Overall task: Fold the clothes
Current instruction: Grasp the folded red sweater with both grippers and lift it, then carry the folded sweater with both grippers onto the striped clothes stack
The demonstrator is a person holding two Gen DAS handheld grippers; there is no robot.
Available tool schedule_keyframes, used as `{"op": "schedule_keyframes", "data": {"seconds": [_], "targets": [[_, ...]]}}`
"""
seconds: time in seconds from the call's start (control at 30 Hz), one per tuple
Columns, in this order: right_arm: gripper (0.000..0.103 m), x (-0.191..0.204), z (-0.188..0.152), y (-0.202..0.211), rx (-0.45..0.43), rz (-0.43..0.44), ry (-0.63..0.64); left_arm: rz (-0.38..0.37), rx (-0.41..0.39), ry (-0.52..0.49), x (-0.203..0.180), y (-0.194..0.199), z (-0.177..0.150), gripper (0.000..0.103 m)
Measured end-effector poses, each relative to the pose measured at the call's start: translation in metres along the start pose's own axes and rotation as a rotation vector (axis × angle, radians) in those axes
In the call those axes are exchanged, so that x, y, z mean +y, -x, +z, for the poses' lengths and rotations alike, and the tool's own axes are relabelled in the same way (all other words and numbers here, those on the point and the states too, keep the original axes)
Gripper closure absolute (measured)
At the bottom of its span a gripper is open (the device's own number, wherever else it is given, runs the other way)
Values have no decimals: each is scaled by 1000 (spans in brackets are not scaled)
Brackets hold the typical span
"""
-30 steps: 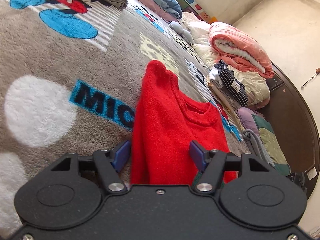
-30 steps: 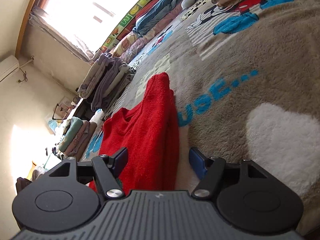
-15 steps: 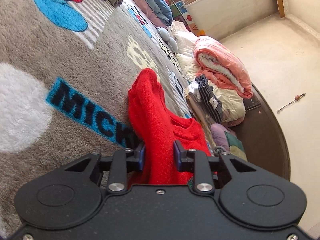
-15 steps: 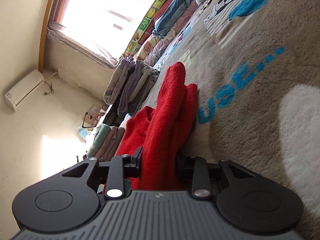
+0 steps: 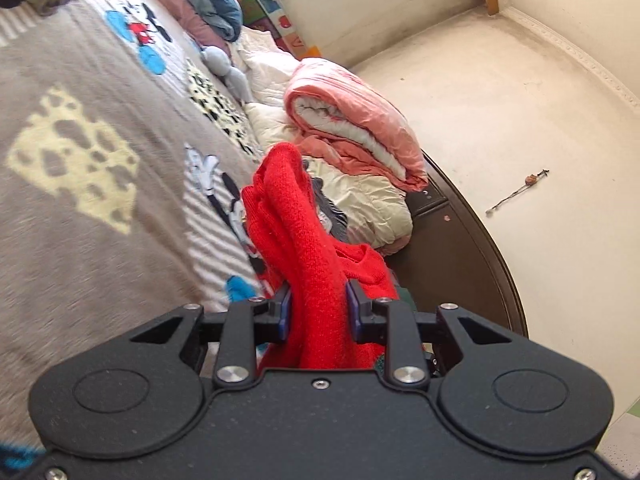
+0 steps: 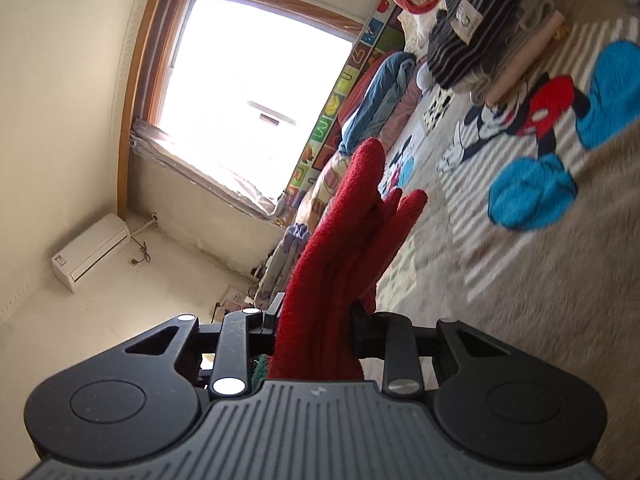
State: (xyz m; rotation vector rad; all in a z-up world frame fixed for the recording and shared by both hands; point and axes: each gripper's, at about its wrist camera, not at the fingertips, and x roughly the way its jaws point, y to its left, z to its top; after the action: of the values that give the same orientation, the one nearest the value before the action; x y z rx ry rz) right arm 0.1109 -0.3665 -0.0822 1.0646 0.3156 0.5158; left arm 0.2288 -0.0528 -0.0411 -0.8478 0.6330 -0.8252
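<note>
Left gripper (image 5: 318, 308) and right gripper (image 6: 314, 320) were each clamped on the bunched red knitted sweater (image 5: 304, 232), above the grey plush cartoon blanket (image 5: 80, 208).

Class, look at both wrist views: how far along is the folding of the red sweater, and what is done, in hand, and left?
Done: folded stacks such as the striped pile sit on the cartoon blanket. In hand: the red sweater is bunched and pinched by the left hand-held gripper and the right hand-held gripper, not yet lying flat. Left: probably laying it down, finishing the fold, and stacking it.
</note>
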Motion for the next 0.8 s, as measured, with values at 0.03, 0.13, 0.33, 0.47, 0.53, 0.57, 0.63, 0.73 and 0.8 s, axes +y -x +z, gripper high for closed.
{"op": "schedule_keyframes", "data": {"seconds": [0.03, 0.13, 0.33, 0.47, 0.53, 0.57, 0.63, 0.73, 0.8], "targets": [[71, 0, 16, 1, -17, 1, 15, -20, 3, -7, -5, -17, 6, 79], [71, -5, 67, 2, -65, -1, 64, -79, 14, -14, -16, -68, 26, 79], [71, -17, 163, -7, -156, -9, 144, -150, 36, -52, -35, -158, 70, 79], [71, -32, 219, -20, -207, 0, 158, -186, 47, -93, -46, -210, 100, 79], [71, -39, 245, -26, -224, 3, 168, -203, 52, -109, -47, -234, 114, 79], [71, -43, 257, -30, -232, 4, 173, -209, 53, -117, -46, -244, 119, 79], [71, -50, 278, -36, -246, -1, 190, -218, 59, -126, -43, -263, 127, 79], [71, -65, 303, -49, -264, -9, 200, -219, 75, -127, -34, -291, 137, 79], [71, -79, 316, -59, -272, -15, 189, -215, 92, -133, -26, -310, 143, 79]]}}
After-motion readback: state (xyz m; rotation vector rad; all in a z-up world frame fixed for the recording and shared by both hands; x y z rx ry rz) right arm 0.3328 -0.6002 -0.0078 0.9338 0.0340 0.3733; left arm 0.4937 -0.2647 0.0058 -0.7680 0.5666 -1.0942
